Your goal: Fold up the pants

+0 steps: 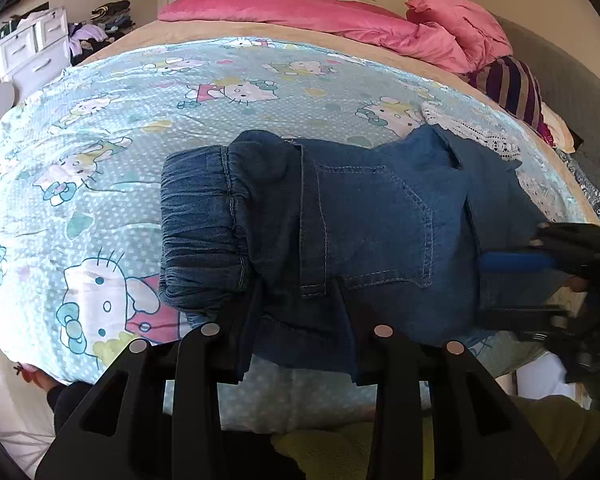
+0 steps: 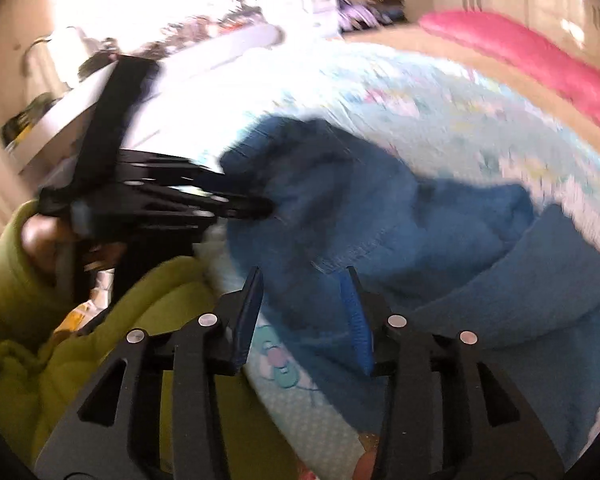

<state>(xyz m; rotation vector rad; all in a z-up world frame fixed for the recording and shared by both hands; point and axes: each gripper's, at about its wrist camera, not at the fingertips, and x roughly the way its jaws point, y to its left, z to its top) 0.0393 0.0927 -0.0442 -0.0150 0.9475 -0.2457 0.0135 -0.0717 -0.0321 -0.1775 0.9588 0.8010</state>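
Observation:
Blue denim pants [image 1: 356, 232] lie folded on the Hello Kitty bed sheet [image 1: 148, 128], elastic waistband to the left and back pocket facing up. My left gripper [image 1: 300, 292] is open with its fingers at the pants' near edge. In the right wrist view, which is motion-blurred, the pants [image 2: 420, 232] lie bunched ahead. My right gripper [image 2: 302, 276] is open at their near edge. The left gripper also shows in the right wrist view [image 2: 236, 204], and the right gripper in the left wrist view [image 1: 532, 256], at the pants' right end.
Pink bedding [image 1: 340, 16] and a striped cushion [image 1: 516, 88] lie at the far side of the bed. A white lace cloth [image 1: 472, 128] lies beyond the pants. A white dresser [image 1: 32, 48] stands at the left. Green clothing [image 2: 60, 344] is close below.

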